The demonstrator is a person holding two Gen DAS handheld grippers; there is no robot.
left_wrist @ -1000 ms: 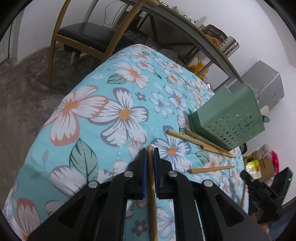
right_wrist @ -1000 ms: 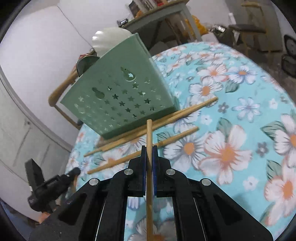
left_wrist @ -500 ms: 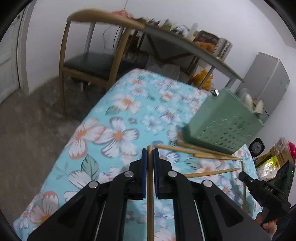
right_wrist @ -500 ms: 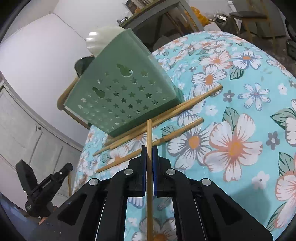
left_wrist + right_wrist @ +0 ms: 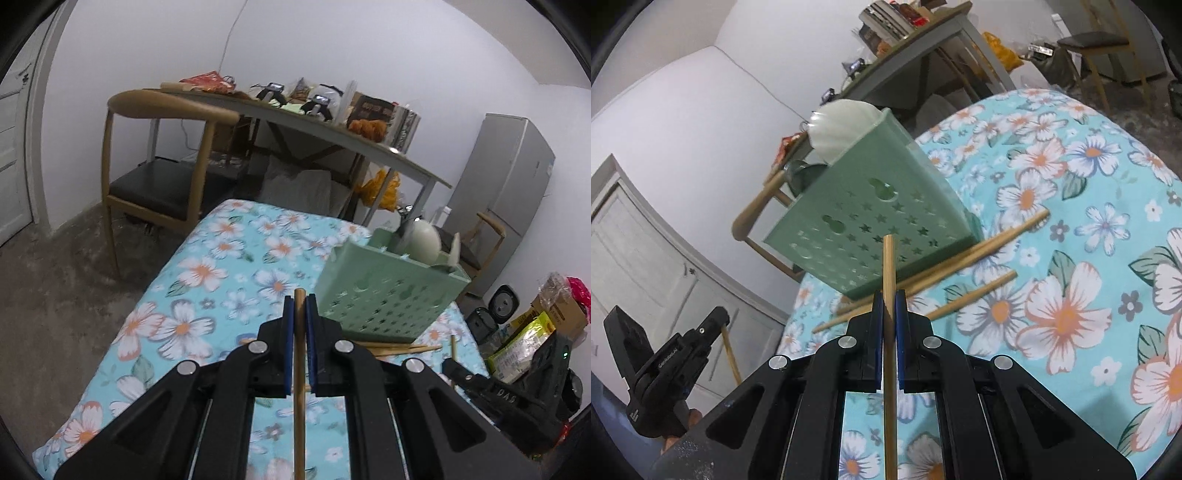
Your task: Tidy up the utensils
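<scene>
Left wrist view: nearest the lens, the left gripper (image 5: 299,306) has its jaws clenched on a wooden chopstick (image 5: 299,387), which runs up between the blue pads and pokes out just past their tips. Below and beyond lies the desk under a turquoise floral cloth (image 5: 221,273). To the right of the jaws stands a green perforated utensil basket (image 5: 384,299), tilted in this fisheye picture, with a pale rounded utensil (image 5: 424,242) rising from its top. At the basket's foot a few loose chopsticks (image 5: 402,348) lie on the cloth, touching or just beside its base. At the lower right the right gripper (image 5: 455,369) shows from the side with another chopstick standing up from it. Farther back are a wooden chair with a dark seat (image 5: 159,181), a long cluttered table (image 5: 332,125) and a grey fridge (image 5: 509,184) against the white wall.

Right wrist view: the right gripper (image 5: 889,299) is likewise clamped on its own chopstick (image 5: 888,350), whose tip overlaps the basket's (image 5: 868,221) star-punched wall in the picture. Three loose chopsticks (image 5: 975,254) lie slanted on the cloth beside the basket's base, two close against it and one a little nearer. At the lower left the left gripper (image 5: 716,325) appears, holding its stick.
</scene>
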